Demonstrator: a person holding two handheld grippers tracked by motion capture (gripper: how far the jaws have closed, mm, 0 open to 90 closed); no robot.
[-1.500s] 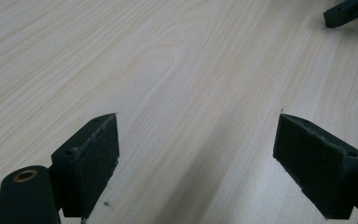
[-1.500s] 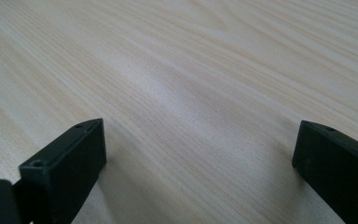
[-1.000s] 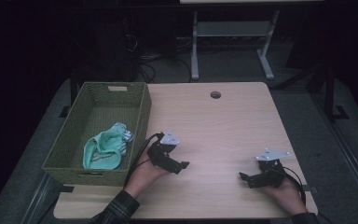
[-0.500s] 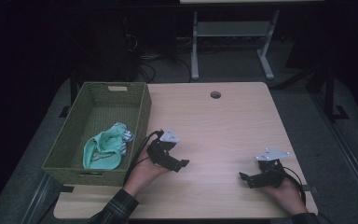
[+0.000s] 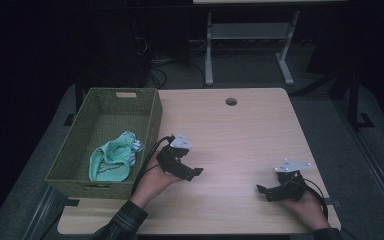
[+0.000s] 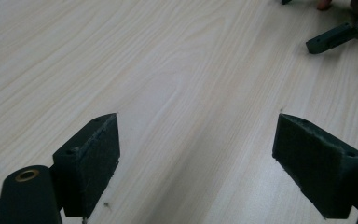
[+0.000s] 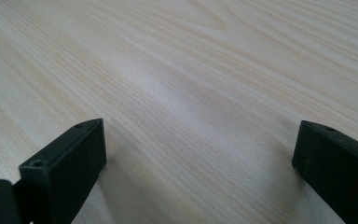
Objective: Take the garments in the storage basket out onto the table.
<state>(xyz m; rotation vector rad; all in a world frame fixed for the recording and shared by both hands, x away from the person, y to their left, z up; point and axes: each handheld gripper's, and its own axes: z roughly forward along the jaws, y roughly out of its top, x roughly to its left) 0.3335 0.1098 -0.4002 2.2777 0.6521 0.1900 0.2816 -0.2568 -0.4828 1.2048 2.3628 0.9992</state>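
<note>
High view shows little has changed: the left gripper [image 5: 192, 172] and right gripper [image 5: 262, 190] stay wide-jawed and empty, right of the green woven basket [image 5: 150, 120] holding a mint-green cloth [image 5: 111, 160], suggesting a pause.

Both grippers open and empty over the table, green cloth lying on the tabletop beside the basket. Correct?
Not quite. The green cloth lies inside the basket, not on the tabletop, as the high view shows. The rest holds: left gripper and right gripper are open and empty over the table.

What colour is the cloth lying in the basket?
Mint green with a white edge; the cloth shows best in the high view, inside the olive-green woven basket.
</note>
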